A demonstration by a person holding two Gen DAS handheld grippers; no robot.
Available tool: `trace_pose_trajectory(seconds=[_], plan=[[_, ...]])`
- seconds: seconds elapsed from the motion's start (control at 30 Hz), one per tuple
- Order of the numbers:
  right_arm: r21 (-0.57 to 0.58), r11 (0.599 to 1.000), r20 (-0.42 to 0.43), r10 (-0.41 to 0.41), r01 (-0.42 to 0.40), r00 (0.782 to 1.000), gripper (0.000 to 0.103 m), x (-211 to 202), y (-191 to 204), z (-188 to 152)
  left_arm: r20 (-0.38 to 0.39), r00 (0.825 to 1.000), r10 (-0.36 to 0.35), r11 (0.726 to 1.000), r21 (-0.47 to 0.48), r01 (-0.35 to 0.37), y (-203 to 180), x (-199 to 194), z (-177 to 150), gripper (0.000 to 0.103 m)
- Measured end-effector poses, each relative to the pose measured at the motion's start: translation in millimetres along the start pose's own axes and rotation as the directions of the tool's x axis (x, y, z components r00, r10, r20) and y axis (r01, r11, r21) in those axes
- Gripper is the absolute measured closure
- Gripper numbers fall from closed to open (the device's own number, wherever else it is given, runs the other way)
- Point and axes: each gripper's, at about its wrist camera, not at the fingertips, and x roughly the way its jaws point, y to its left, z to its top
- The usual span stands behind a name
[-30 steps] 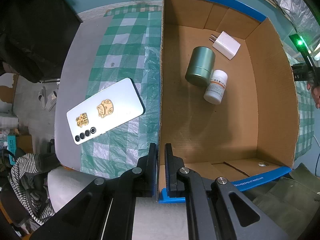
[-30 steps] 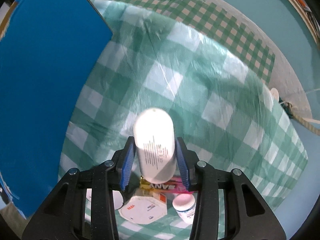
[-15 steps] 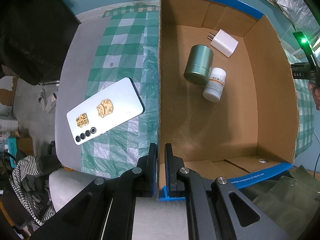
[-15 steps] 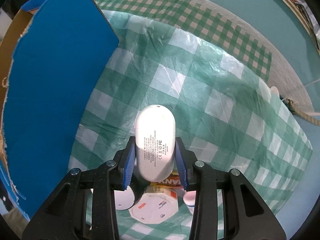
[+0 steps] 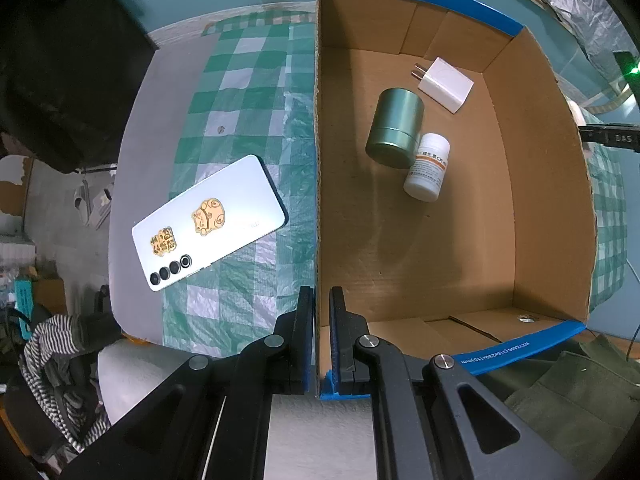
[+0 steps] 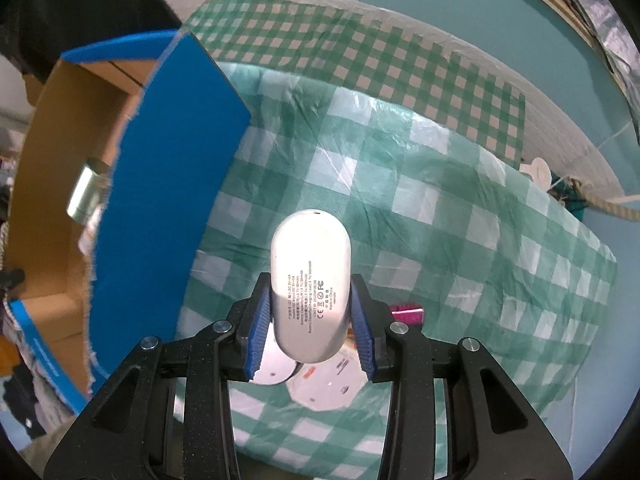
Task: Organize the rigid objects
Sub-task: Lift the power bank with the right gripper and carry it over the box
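Observation:
My left gripper [image 5: 322, 296] is shut on the near left wall of the blue-edged cardboard box [image 5: 318, 200]. Inside the box lie a green tin [image 5: 394, 128], a white pill bottle [image 5: 428, 168] and a white charger plug [image 5: 444, 84]. A white phone [image 5: 208, 222] with gold stickers lies face down on the checked cloth left of the box. My right gripper [image 6: 310, 300] is shut on a white oval charging case [image 6: 310, 284], held above the cloth to the right of the box's blue outer wall [image 6: 168, 184].
Under the right gripper lie a white octagonal box [image 6: 332, 384], a round white item [image 6: 276, 368] and a pink-capped item [image 6: 406, 314]. The green checked cloth [image 6: 440, 220] covers the table. A rope [image 6: 592, 200] lies at the far right. Clothing hangs off the table's near edge [image 5: 52, 344].
My right gripper has risen and moved toward the box with the white case, so the box's open top now shows. The left gripper keeps its hold on the box wall.

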Motion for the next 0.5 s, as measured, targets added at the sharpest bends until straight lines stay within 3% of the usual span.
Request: trace_pose_trajectory(seconds=[0.5], plan=[[-0.067, 0.997, 0.081, 0.038, -0.032, 0.996, 0.066, -59.2, 40.0, 13.1, 0.001, 1.000, -0.003, 1.000, 0.022, 0.003, -0.6, 0.3, 0.5, 0.096]])
